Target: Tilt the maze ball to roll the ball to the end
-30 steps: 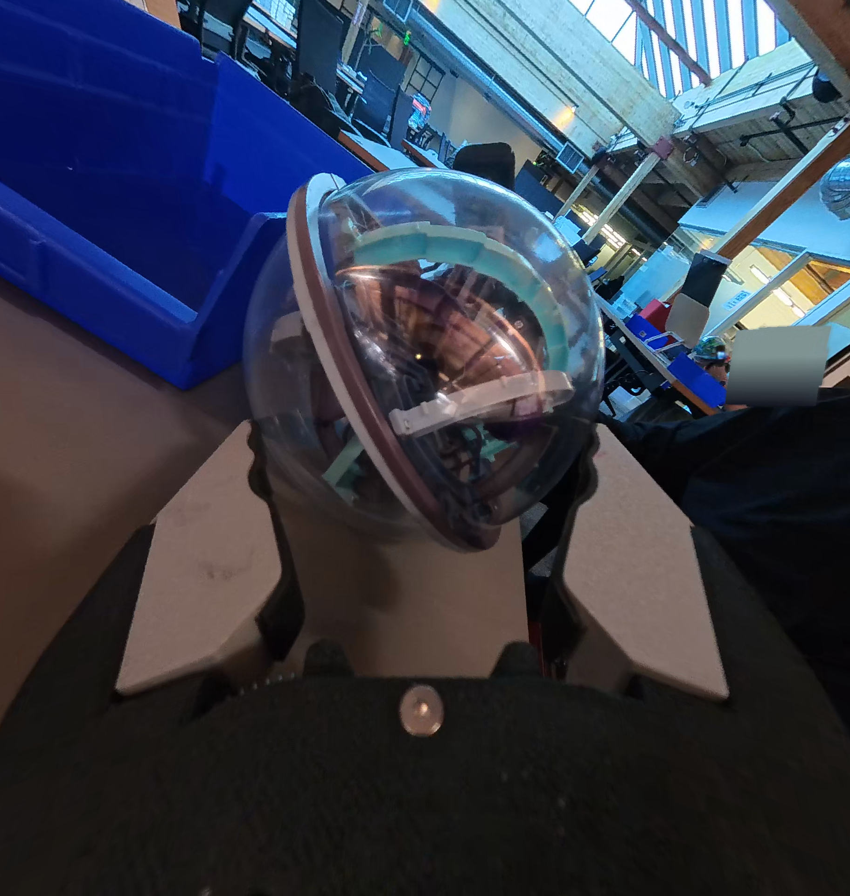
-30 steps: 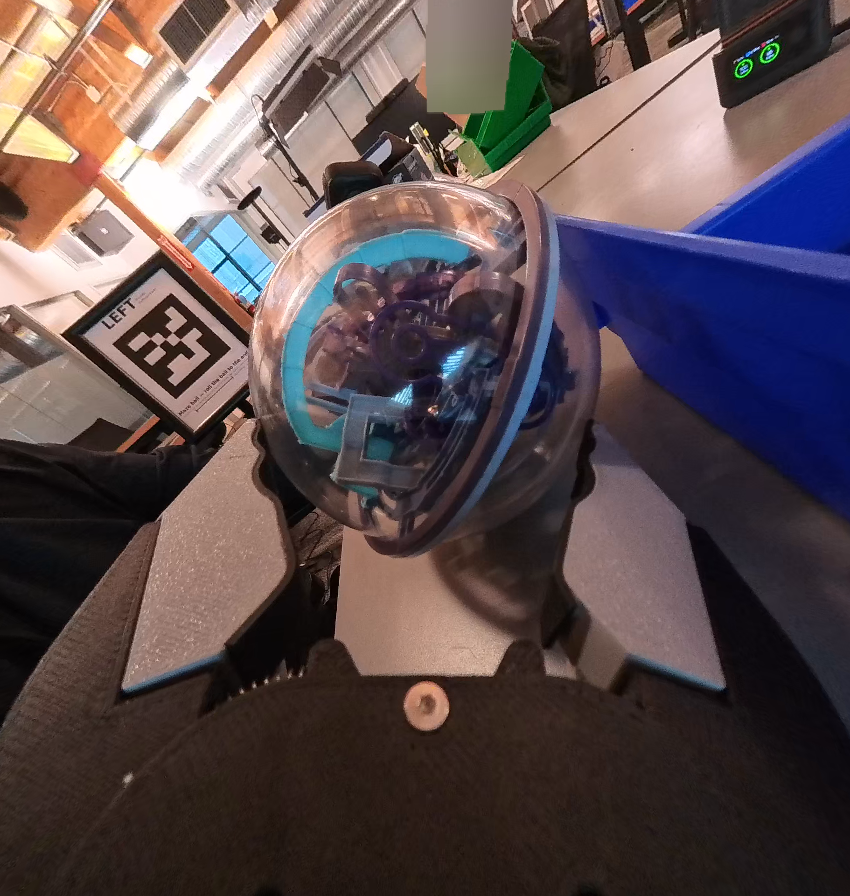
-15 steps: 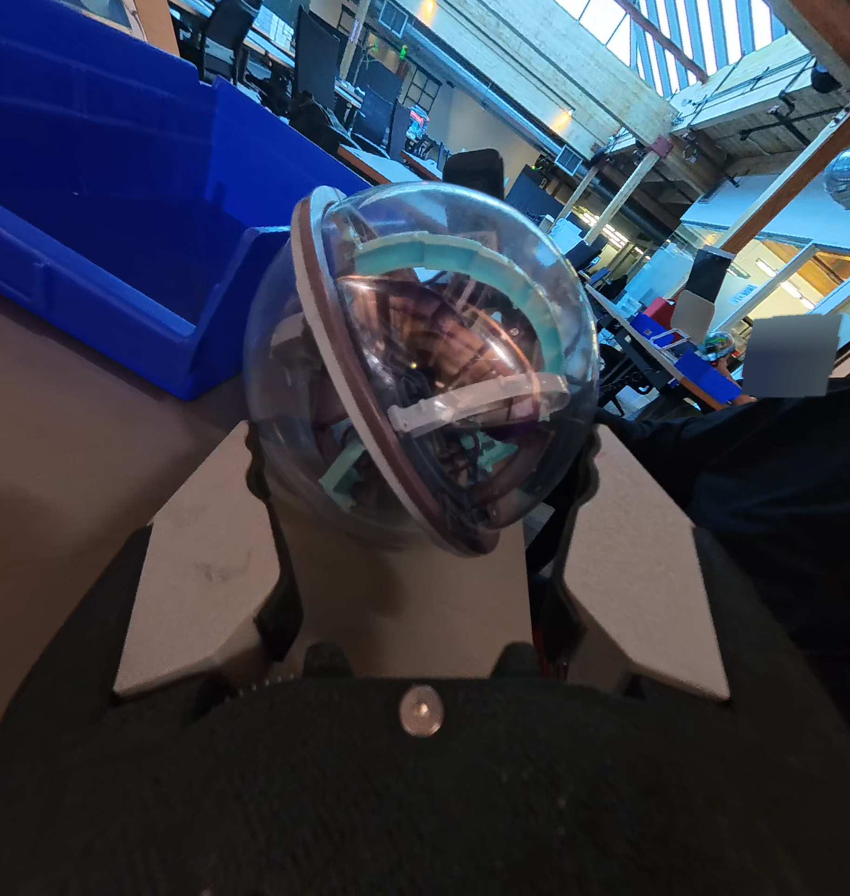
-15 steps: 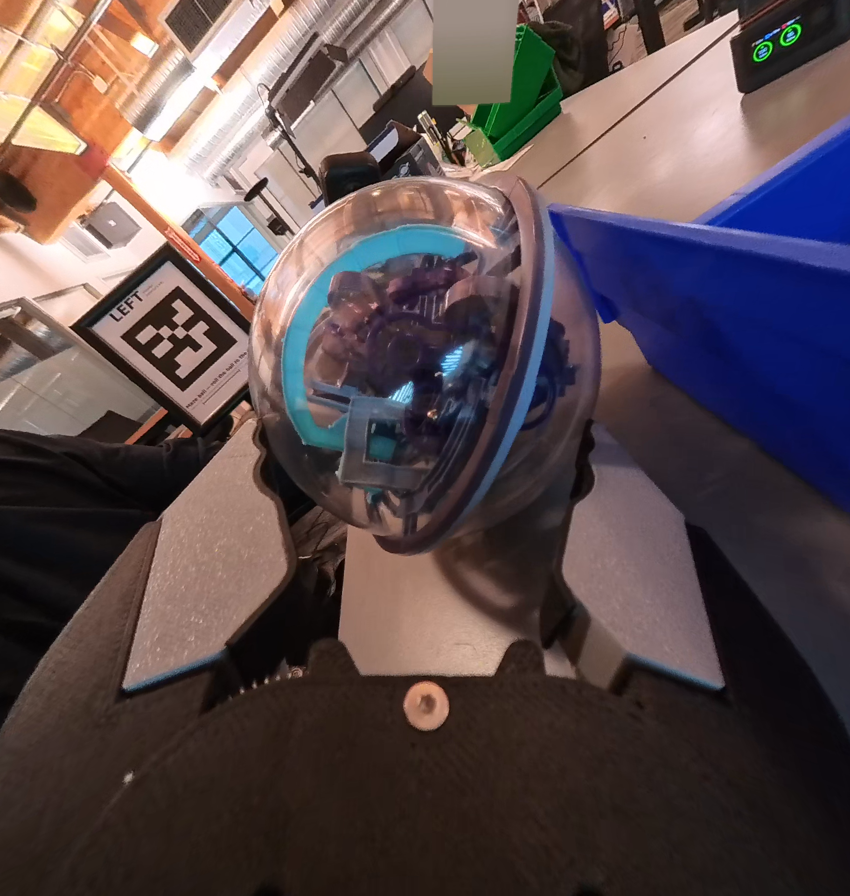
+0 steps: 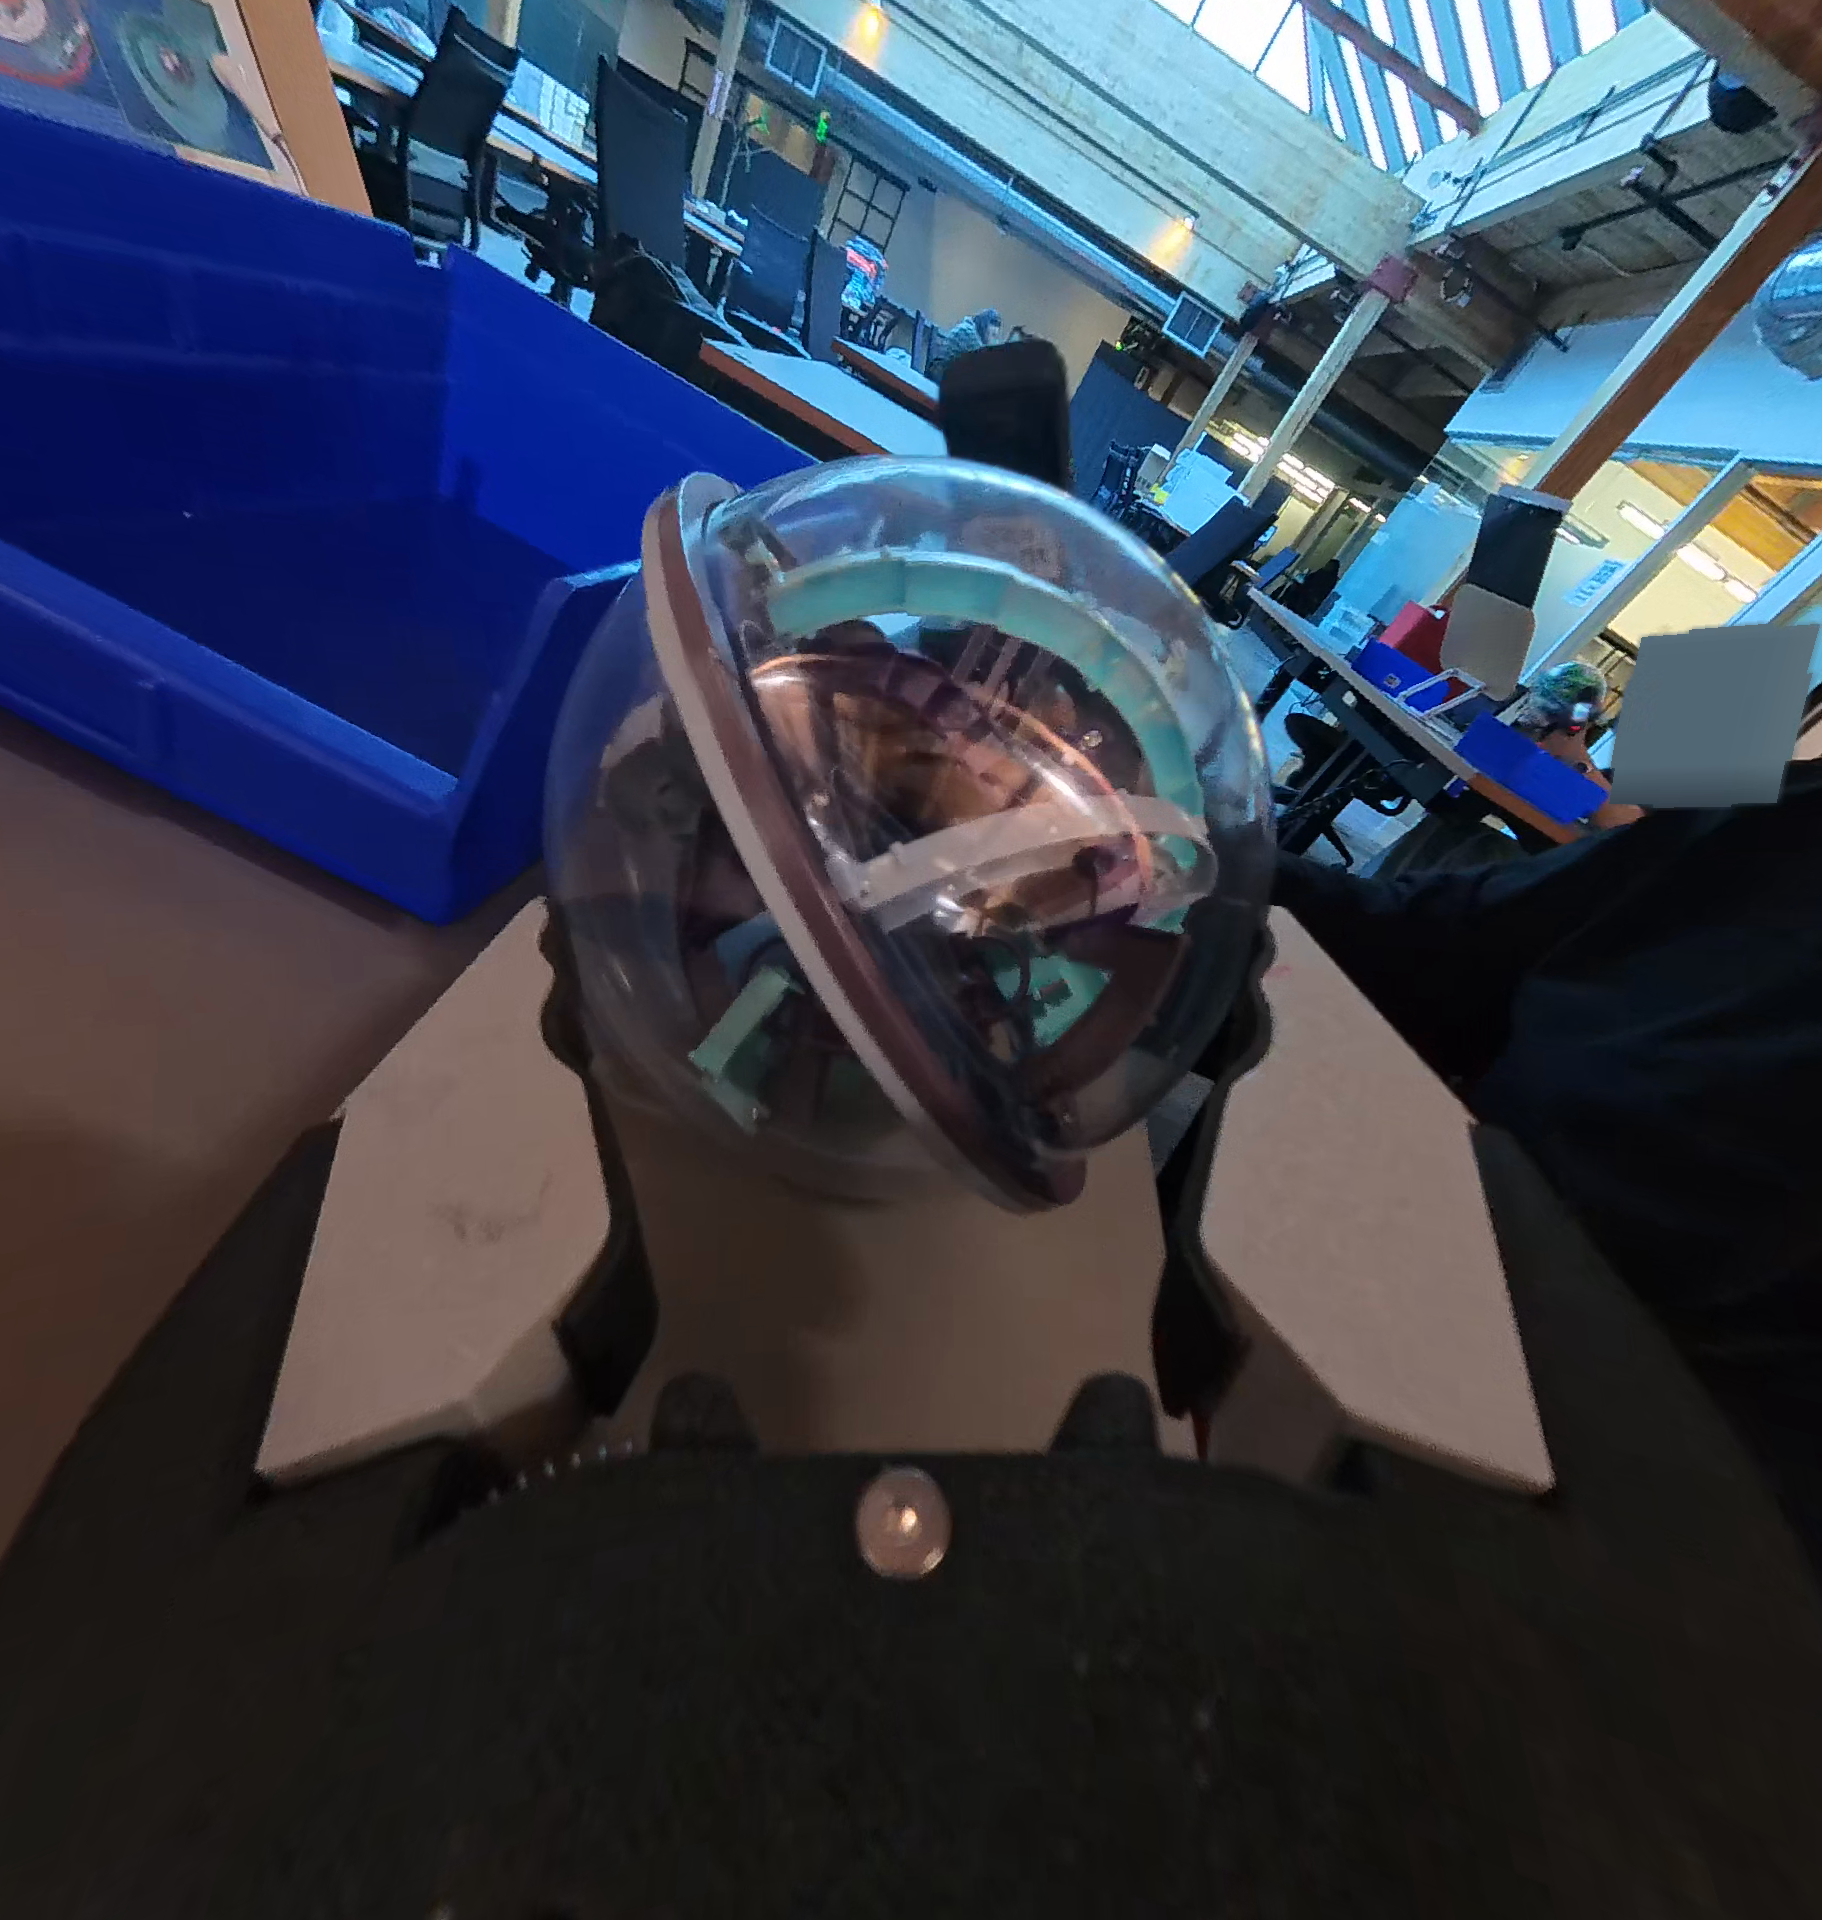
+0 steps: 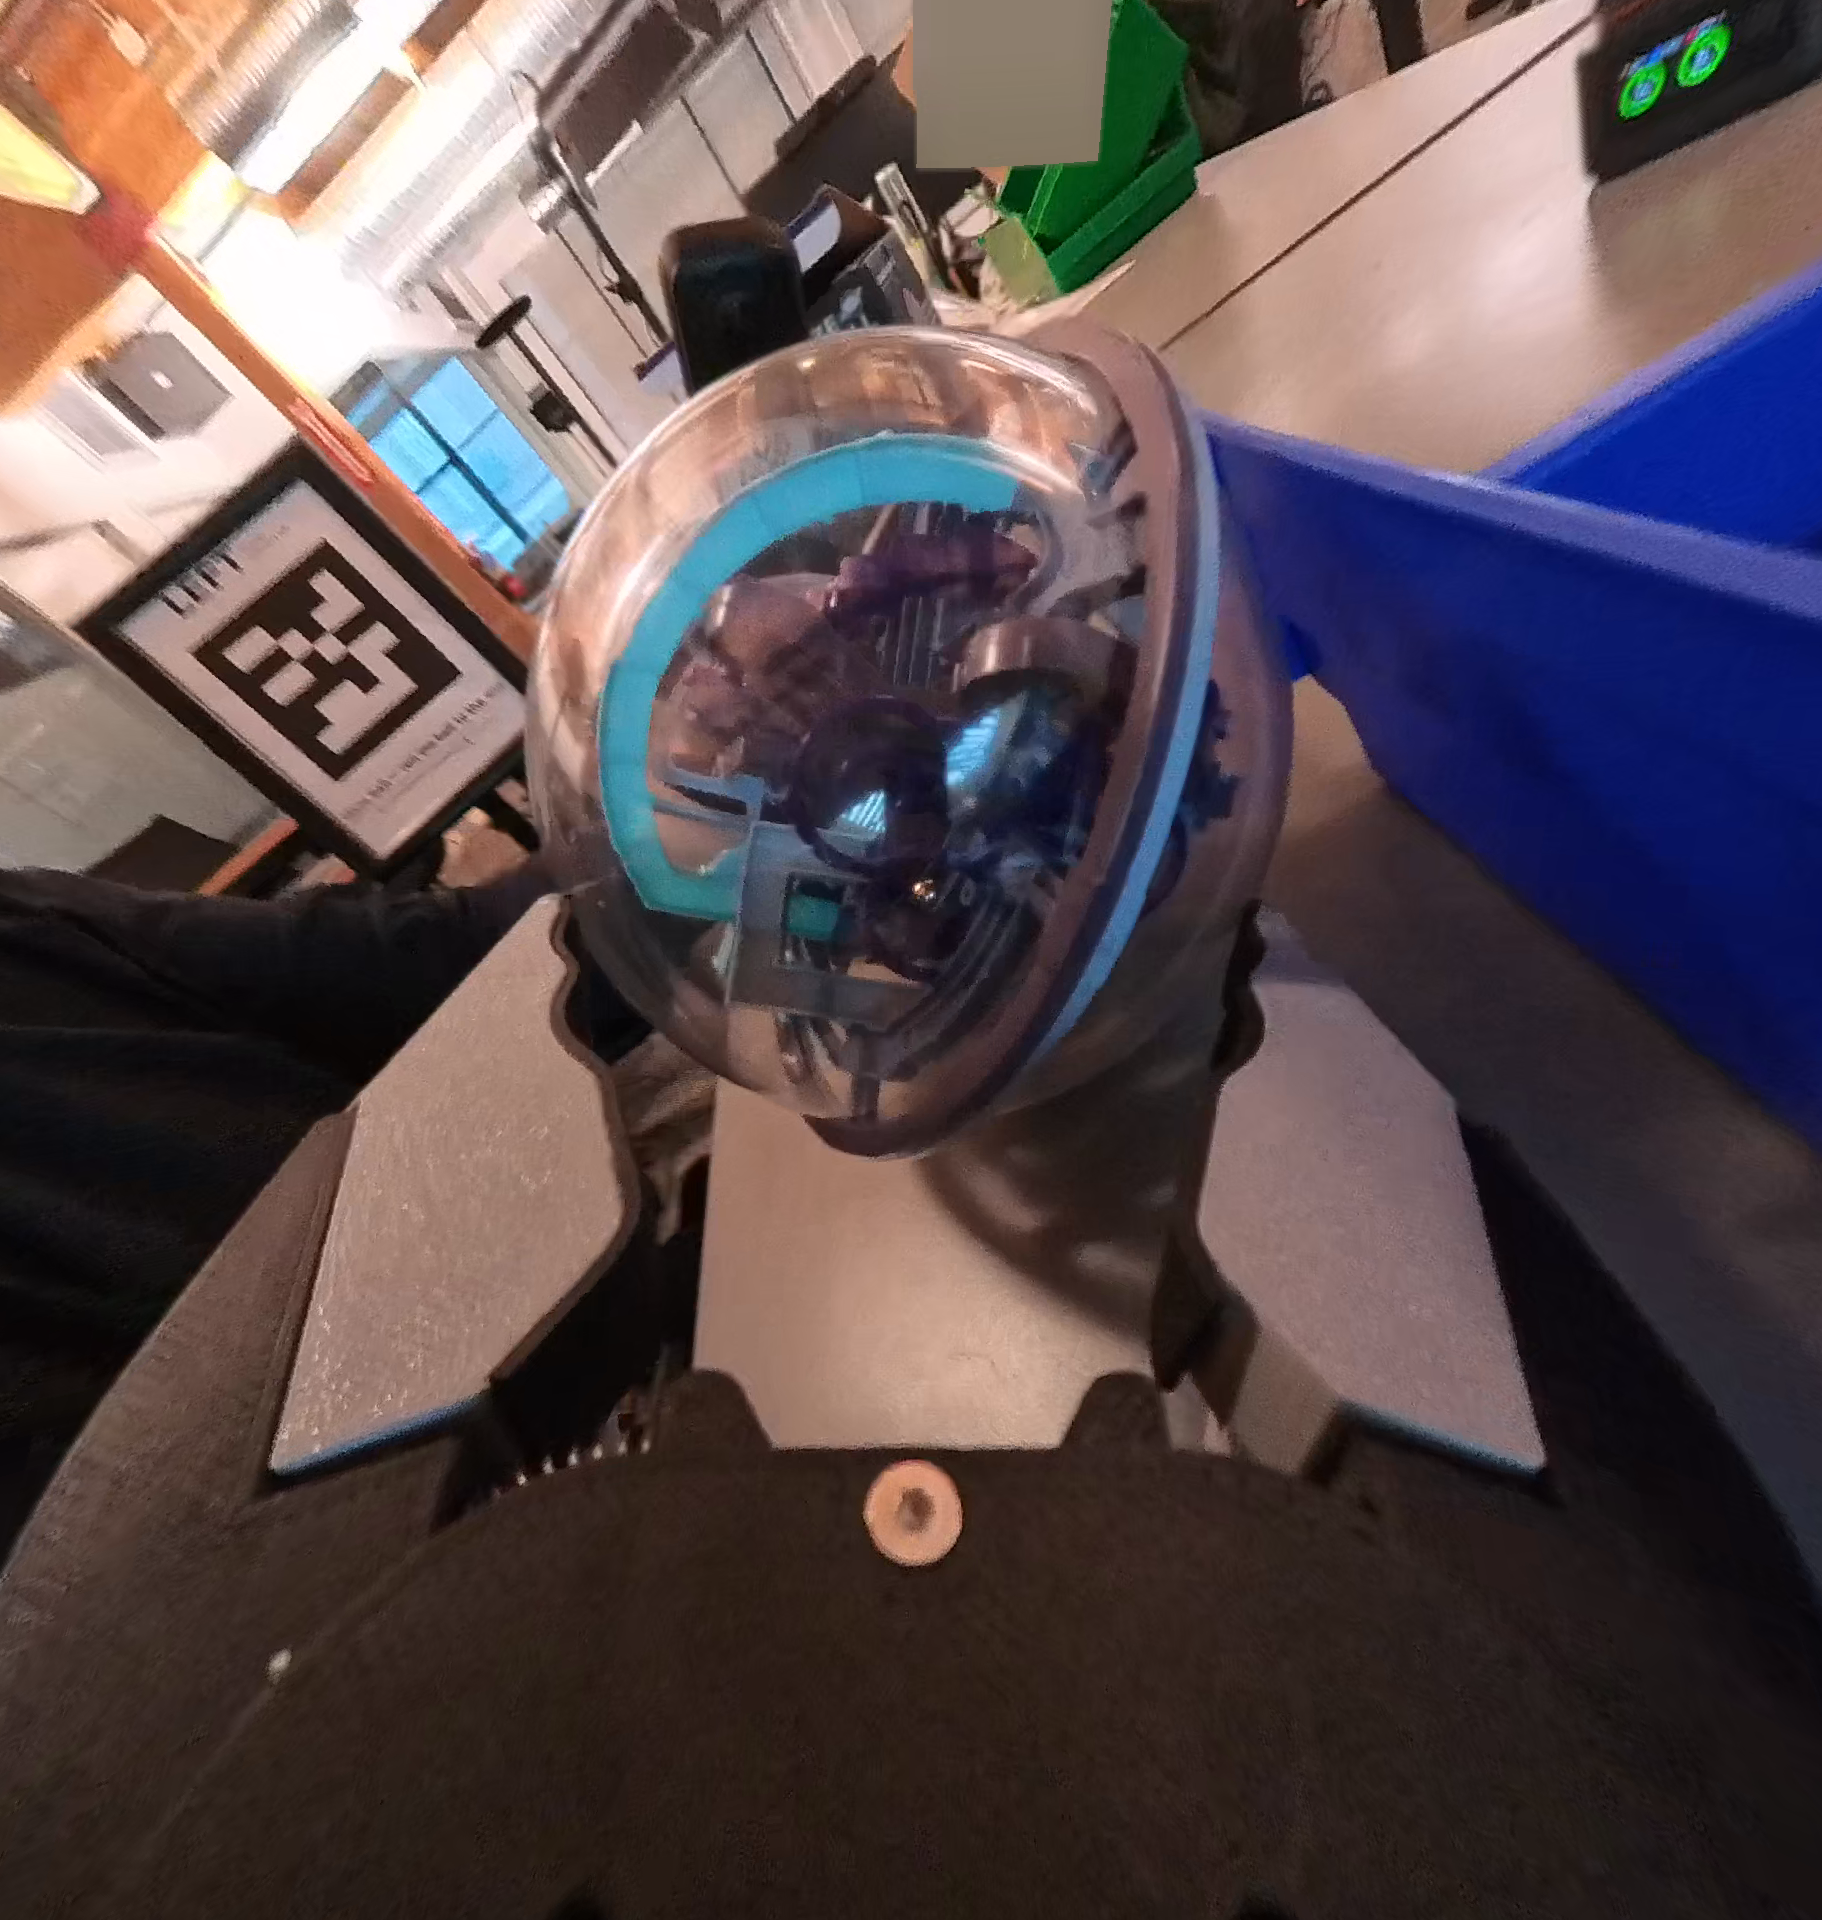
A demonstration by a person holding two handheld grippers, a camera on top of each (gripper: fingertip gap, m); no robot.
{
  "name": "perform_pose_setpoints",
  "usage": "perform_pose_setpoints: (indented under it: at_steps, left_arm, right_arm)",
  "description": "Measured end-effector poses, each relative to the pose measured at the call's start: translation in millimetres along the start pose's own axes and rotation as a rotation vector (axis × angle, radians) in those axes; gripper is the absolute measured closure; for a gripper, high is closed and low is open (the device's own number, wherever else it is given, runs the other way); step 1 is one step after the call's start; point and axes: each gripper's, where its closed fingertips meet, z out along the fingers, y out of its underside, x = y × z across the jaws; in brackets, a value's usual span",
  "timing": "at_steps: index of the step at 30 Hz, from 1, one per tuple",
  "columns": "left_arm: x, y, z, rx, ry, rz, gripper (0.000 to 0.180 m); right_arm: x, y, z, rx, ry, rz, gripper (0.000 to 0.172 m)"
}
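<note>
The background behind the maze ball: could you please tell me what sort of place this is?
Probably a large open-plan workshop or office. Long worktables with office chairs stand under a high ceiling with skylights, and a blue storage bin sits on the table nearby.

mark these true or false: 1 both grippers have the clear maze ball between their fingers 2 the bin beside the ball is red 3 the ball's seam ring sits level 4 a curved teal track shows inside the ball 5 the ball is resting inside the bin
1. True: the maze ball sits between the fingers of the left gripper, and likewise in the right gripper.
2. False: the bin is blue.
3. False: the seam ring runs at a slant in both views.
4. True: a teal track curves under the clear shell.
5. False: the ball is held up outside the bin, between the grippers.
</note>
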Motion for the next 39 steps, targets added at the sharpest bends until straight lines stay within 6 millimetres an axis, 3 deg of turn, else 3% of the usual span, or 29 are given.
perform_pose_setpoints:
  at_steps: [8,18,30,39]
  left_arm:
    - [-3,-6,-4,0.029,0.03,-0.039,0.067]
    - [-5,-7,-4,0.022,0.051,-0.07,0.07]
    - [-9,-9,2,-0.04,0.087,-0.047,0.067]
    - [-13,-8,1,-0.023,0.162,-0.125,0.065]
  right_arm:
    - [7,-5,-10,-0.031,0.139,-0.26,0.047]
    - [-8,-20,-3,-0.136,0.242,-0.637,0.046]
    - [-4,-16,7,-0.23,0.265,-0.876,0.031]
    - [-5,-17,15,-0.182,0.255,-0.831,0.028]
